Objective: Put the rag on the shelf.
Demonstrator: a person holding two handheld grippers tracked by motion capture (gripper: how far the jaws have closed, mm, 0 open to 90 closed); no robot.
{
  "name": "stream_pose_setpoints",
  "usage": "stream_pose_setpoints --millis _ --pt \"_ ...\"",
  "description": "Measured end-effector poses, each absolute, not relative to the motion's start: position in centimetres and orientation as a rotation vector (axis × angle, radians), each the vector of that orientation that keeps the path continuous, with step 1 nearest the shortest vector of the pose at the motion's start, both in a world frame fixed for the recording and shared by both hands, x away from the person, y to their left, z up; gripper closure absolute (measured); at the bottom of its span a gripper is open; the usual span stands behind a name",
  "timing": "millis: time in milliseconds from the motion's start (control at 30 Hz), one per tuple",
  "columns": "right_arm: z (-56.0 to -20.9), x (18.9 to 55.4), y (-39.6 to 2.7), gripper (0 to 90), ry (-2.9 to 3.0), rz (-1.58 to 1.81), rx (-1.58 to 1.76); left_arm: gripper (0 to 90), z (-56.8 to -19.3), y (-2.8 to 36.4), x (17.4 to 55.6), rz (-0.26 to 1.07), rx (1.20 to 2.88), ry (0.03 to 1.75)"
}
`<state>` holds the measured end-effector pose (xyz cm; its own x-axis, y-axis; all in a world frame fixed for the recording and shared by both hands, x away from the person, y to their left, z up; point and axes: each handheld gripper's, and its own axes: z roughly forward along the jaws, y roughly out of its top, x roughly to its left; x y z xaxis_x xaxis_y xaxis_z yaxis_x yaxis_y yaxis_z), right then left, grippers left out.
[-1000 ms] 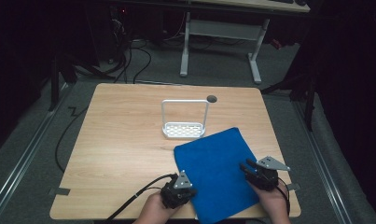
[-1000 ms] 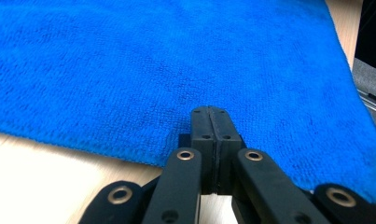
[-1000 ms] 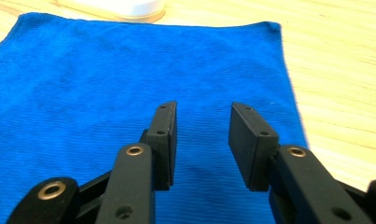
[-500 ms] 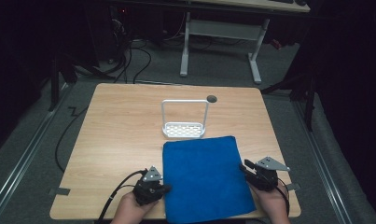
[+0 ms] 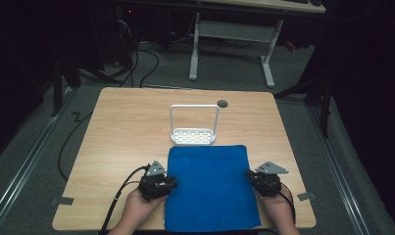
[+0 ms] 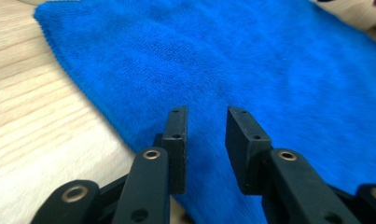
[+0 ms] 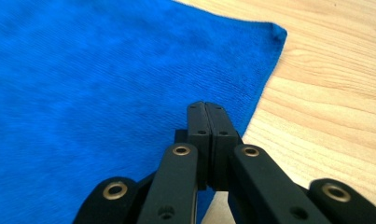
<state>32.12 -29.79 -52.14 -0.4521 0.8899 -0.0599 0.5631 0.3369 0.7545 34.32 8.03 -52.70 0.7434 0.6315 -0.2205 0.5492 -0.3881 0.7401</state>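
High view. Blue towel (image 5: 210, 186) now lying flat and square in the lower centre of the frame, no longer skewed as a second ago, far edge just short of the white wire rack (image 5: 193, 126). Left gripper (image 5: 166, 184) shifted outward to the towel's left edge; right gripper (image 5: 252, 175) at the right edge. Probably a spreading step finished, folding likely next. Wooden table (image 5: 126, 127) otherwise bare but for a dark round hole (image 5: 222, 103) at upper centre; dim room beyond, grey floor, cables (image 5: 146, 58) at upper left, a white desk frame (image 5: 232, 46) at top.

Left gripper view. Jaws parted, released, nothing between them, hovering over the towel's edge (image 6: 143, 116); pale wood at left.

Right gripper view. Jaws clenched together at the towel's border (image 7: 251, 102); cloth pinched or not, cannot tell. Wood at right.
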Motion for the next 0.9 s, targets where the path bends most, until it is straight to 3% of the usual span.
stream_pose_setpoints --millis 367,900 --pt "-52.7 31.9 -28.6 90.0 2.215 0.907 1.242 73.6 -53.1 9.2 33.6 0.166 2.118 0.877" --pt "-52.6 29.5 -25.7 89.9 2.345 0.951 1.127 74.3 -52.9 13.3 31.0 0.093 2.106 0.923"
